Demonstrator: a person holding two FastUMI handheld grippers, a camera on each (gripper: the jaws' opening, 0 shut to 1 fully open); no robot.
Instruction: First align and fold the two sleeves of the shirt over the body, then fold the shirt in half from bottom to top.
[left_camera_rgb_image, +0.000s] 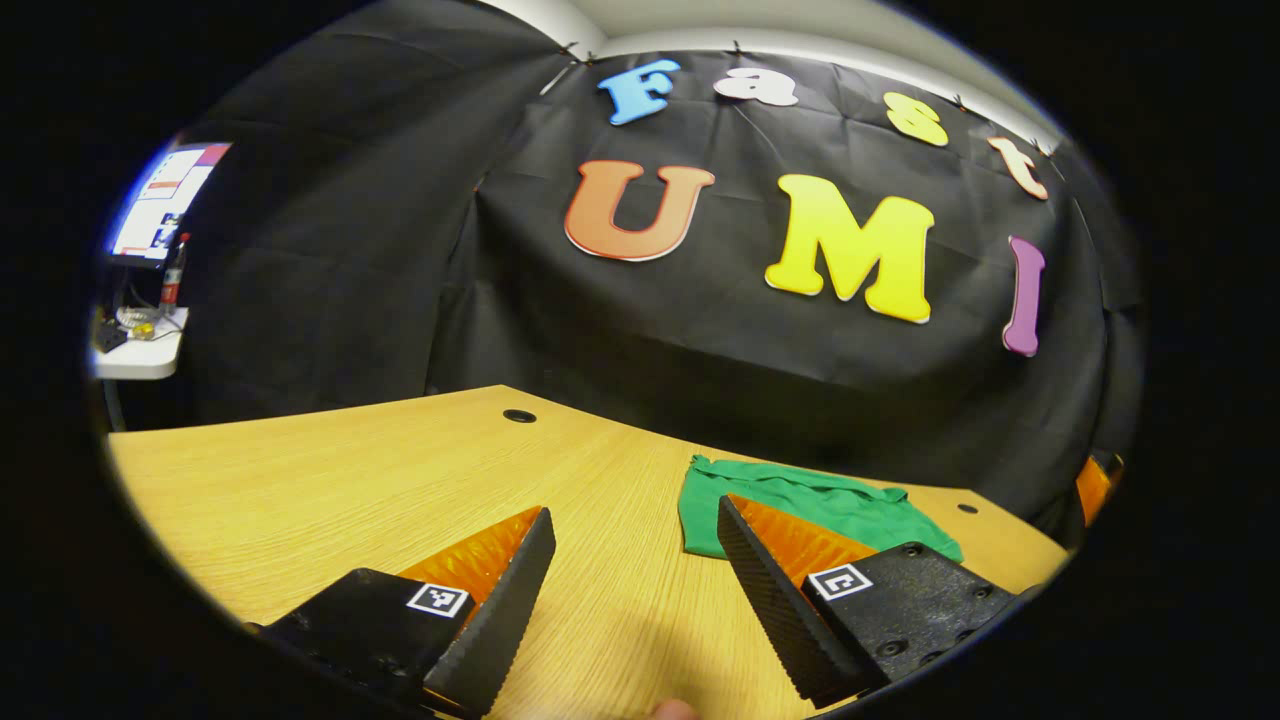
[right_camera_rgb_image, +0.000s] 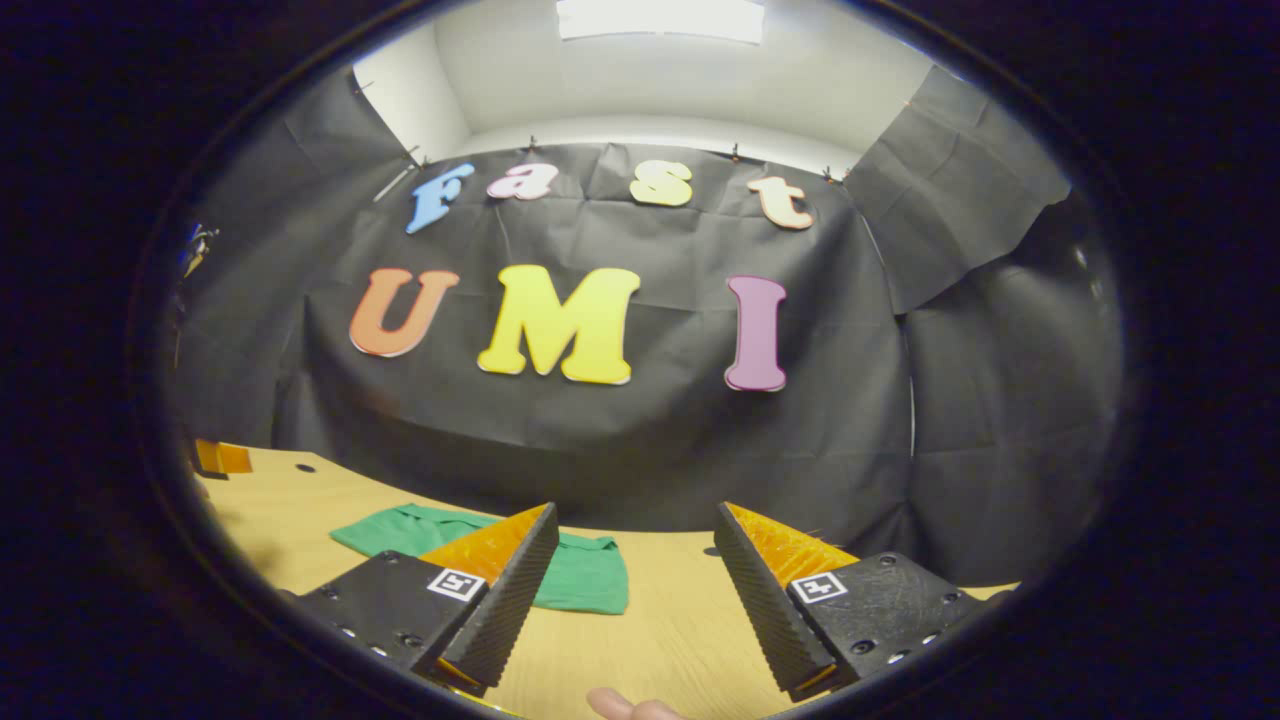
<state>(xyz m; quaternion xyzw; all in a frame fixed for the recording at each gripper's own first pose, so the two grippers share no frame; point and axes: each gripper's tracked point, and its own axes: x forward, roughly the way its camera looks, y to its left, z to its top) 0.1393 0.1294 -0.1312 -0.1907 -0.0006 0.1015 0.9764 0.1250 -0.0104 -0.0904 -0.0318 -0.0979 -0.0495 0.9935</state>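
A: In the left gripper view, what is seen past the left gripper (left_camera_rgb_image: 635, 560)?
B: Its jaws are spread wide with nothing held. The green shirt (left_camera_rgb_image: 800, 497) is seen lying in a compact shape on the desk (left_camera_rgb_image: 350, 470), beyond and partly behind the right-hand jaw.

A: And in the right gripper view?
B: The right gripper (right_camera_rgb_image: 635, 555) is likewise held wide and empty. The shirt (right_camera_rgb_image: 585, 580) is seen ahead of and partly behind the left-hand jaw.

A: How is the cloth expected to handle?
B: It is judged light, soft and limp, so it is best pinched at a sleeve edge or hem corner and lifted low.
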